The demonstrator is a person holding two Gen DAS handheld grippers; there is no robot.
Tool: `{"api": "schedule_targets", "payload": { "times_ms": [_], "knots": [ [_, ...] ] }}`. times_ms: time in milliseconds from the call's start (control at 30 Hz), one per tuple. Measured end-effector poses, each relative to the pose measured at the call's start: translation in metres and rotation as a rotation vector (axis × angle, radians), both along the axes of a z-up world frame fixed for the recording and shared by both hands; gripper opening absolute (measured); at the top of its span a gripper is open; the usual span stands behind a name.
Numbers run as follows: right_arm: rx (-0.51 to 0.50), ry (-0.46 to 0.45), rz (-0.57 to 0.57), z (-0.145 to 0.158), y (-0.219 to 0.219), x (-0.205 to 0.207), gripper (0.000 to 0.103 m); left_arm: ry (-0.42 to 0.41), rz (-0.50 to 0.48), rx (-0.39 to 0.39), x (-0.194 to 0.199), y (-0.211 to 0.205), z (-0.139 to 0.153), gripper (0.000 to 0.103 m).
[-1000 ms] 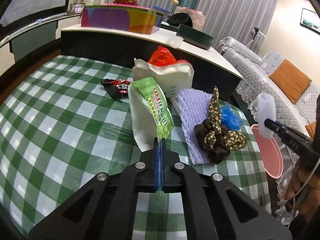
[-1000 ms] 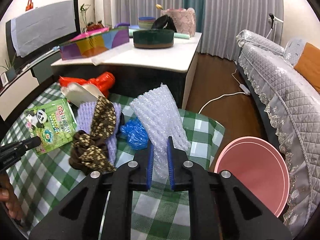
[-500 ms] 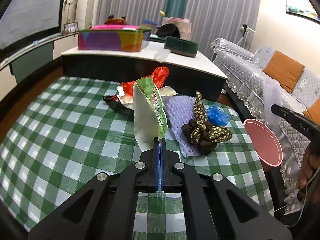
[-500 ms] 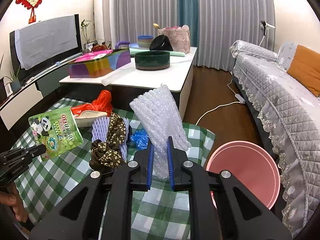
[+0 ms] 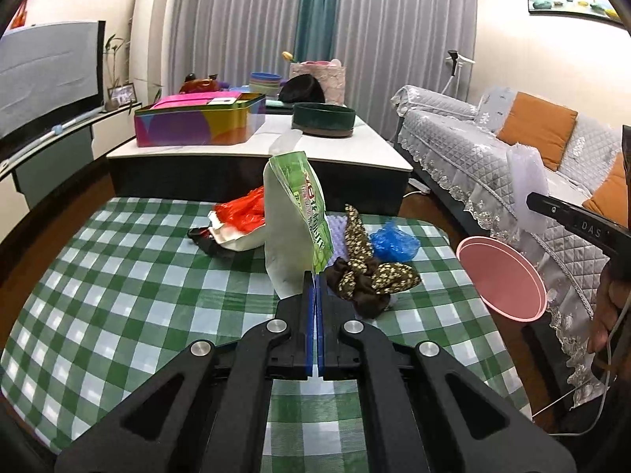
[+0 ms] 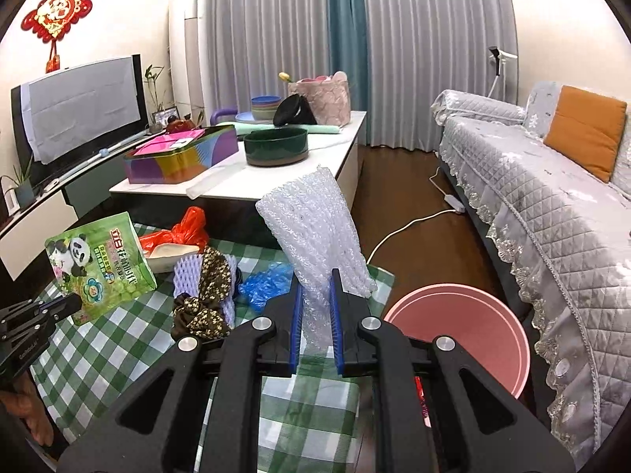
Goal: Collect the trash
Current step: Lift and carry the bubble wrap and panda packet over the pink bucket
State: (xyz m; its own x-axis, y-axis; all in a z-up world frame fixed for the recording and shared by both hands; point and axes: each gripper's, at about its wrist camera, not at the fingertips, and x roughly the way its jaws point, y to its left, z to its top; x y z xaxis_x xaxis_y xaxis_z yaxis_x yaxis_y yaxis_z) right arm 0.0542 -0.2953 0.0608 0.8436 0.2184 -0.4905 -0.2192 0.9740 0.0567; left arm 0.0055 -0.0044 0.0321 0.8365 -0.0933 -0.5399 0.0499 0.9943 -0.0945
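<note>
My left gripper (image 5: 314,276) is shut on a green panda snack bag (image 5: 299,216) and holds it up above the checked table (image 5: 118,295); the bag also shows in the right wrist view (image 6: 98,260). My right gripper (image 6: 315,280) is shut on a sheet of clear bubble wrap (image 6: 315,228), raised near the table's right edge; the wrap also shows in the left wrist view (image 5: 526,193). A pink bin (image 6: 469,323) stands on the floor right of the table (image 5: 501,276).
On the table lie a red plastic bag (image 5: 242,209), a white wrapper (image 5: 236,240), a purple foam net (image 6: 185,276), a brown patterned scrunchie (image 5: 366,276) and a blue plastic bag (image 5: 394,242). A low white table (image 5: 256,142) stands behind, a sofa (image 6: 552,197) at the right.
Both grippers have risen with their loads; the table and the bin now sit lower and farther away in both views. The snack bag has turned more edge-on to the left camera.
</note>
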Motion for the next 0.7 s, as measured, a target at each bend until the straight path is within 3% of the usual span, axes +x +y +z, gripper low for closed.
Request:
{"api": "schedule_targets", "payload": {
  "times_ms": [700],
  "knots": [
    [-0.004,-0.075,-0.087,0.026,-0.026,0.001,0.013,-0.042,-0.083,0.037,0.006,-0.032,0.014,0.001]
  ]
}}
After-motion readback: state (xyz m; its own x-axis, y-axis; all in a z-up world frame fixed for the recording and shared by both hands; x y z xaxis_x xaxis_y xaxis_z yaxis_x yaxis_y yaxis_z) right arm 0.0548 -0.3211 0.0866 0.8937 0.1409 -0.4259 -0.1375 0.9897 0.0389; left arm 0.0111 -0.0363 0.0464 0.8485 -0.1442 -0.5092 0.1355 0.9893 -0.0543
